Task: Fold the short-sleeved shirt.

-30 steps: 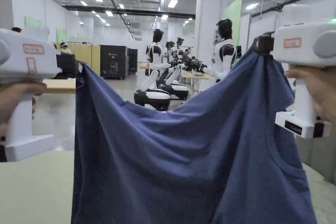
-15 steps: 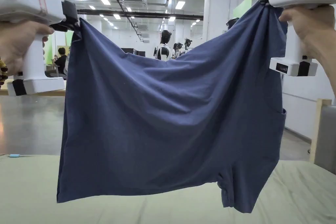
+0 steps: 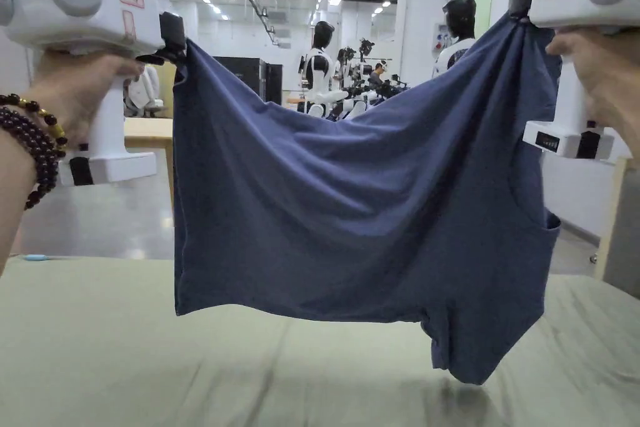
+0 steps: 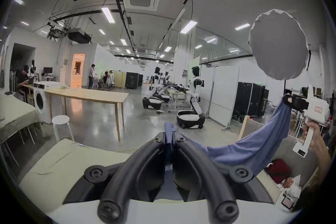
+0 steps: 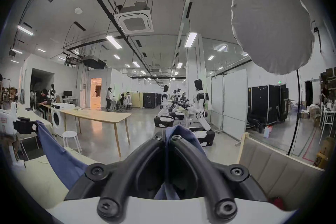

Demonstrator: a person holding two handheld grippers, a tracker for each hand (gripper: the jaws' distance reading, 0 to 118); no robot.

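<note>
Shirt: a dark blue, soft-knit short-sleeved shirt (image 3: 350,209) hangs spread in the air between the two grippers, pinched at its two upper corners; the top edge sags in a shallow curve between them; the lower hem hangs just above the table, apart from it as far as the head view shows; a sleeve droops lowest at the right, with a faint shadow under it on the cloth

Left gripper: the white, pistol-shaped hand-held left gripper (image 3: 178,50) with black jaws is held high at the left; in the left gripper view (image 4: 170,138) its jaws are closed together with a bunch of blue fabric squeezed between them

Right gripper: the white hand-held right gripper (image 3: 520,9) is up at the right, level with the other; in the right gripper view (image 5: 166,137) its jaws are pressed together on a fold of the shirt, fabric showing above and below the tips

Hands: the left hand (image 3: 78,94) wraps the left handle, a dark beaded bracelet (image 3: 31,140) on its wrist; the right hand (image 3: 600,81) grips the right handle

Table: a pale green cloth-covered table (image 3: 125,347) lies under the shirt

Room: white-and-black humanoid robots (image 3: 322,72) stand well behind; a long light-wood table (image 4: 87,94) and a white washing machine (image 4: 41,103) are off to the left; a round grey fabric lamp diffuser (image 5: 272,24) hangs high at the right
</note>
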